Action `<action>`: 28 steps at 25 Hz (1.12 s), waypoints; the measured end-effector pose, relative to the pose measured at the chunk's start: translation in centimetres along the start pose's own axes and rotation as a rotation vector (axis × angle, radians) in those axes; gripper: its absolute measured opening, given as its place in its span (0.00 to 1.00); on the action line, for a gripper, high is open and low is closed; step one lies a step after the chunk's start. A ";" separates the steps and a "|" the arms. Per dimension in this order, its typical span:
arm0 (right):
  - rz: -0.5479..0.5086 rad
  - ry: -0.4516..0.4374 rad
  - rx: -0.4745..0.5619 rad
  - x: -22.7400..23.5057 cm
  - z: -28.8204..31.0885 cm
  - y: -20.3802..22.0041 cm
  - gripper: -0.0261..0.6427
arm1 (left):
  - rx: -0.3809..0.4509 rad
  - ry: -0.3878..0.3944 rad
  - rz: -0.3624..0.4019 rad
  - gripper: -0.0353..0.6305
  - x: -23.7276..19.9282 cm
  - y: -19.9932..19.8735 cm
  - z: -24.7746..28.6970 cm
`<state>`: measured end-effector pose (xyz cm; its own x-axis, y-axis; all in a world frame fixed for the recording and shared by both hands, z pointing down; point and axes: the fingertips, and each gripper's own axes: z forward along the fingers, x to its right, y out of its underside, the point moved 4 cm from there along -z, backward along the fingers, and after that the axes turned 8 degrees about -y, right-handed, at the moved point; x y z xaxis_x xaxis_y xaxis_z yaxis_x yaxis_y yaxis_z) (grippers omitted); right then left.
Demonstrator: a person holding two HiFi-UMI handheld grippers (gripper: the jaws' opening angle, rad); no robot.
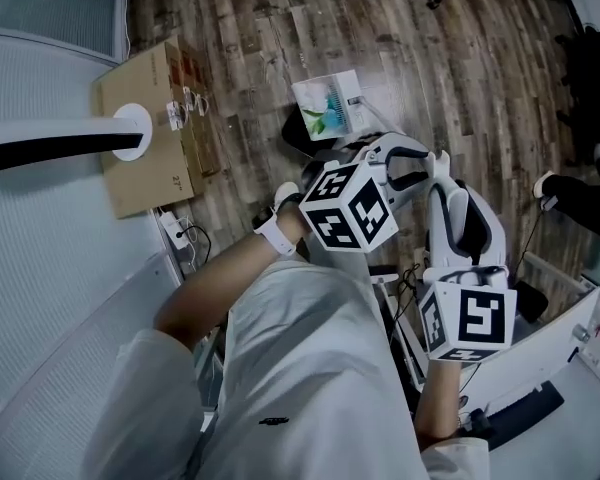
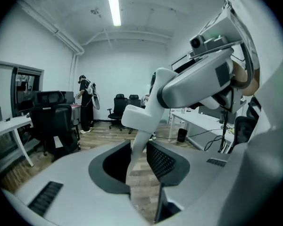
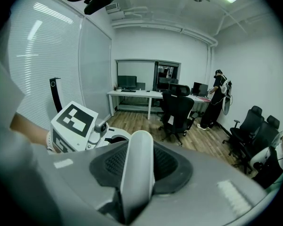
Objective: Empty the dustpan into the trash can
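Where the two hand-held tools meet above the dark wood-plank floor (image 1: 280, 28), the following stand.

- Right gripper (image 3: 140, 157): jaws closed narrow on the dustpan's white, round-ended plastic handle (image 3: 139, 178). The handle rises upright between the dark ribbed pads.
- Left gripper (image 2: 139, 147): jaws parted wide. A thin white bar (image 2: 131, 157) passes down through the gap, close to one ribbed pad and clear of the other, not clamped. Whether this bar belongs to the same handle cannot be told. The gripper's black-and-white marker cube shows just beside the other gripper's jaws in the right gripper view.
- Dustpan tray: not made out in any view; the grippers and the person's white garment (image 1: 300, 368) cover that area.
- Dark rounded container (image 1: 298, 136): on the floor just beyond the grippers, partly covered by a white carton with a teal print (image 1: 330, 103). Whether it is the trash can cannot be told.
- Flat brown cardboard box (image 1: 145, 133): further left on the floor.
- Background: black swivel office chair (image 3: 179, 108), white desk (image 3: 132, 94), standing person (image 3: 219, 98).
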<state>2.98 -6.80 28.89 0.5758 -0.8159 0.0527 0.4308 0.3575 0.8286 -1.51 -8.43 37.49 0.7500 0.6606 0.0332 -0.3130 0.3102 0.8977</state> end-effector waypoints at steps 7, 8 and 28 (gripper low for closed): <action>-0.097 -0.025 -0.019 -0.5 0.2 0.1 0.22 | 0.010 -0.038 -0.022 0.21 -0.1 0.2 -0.2; -0.107 -0.026 -0.021 -0.9 0.2 0.4 0.22 | 0.013 -0.050 -0.028 0.21 0.3 0.5 -0.4; -0.373 -0.113 0.013 -7.1 -0.1 0.2 0.22 | 0.073 -0.144 -0.090 0.22 0.9 2.6 -5.6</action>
<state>-0.94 -0.90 28.60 0.3004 -0.9341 -0.1929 0.5868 0.0215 0.8094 -4.90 -3.20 37.36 0.8502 0.5263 0.0090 -0.2016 0.3097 0.9292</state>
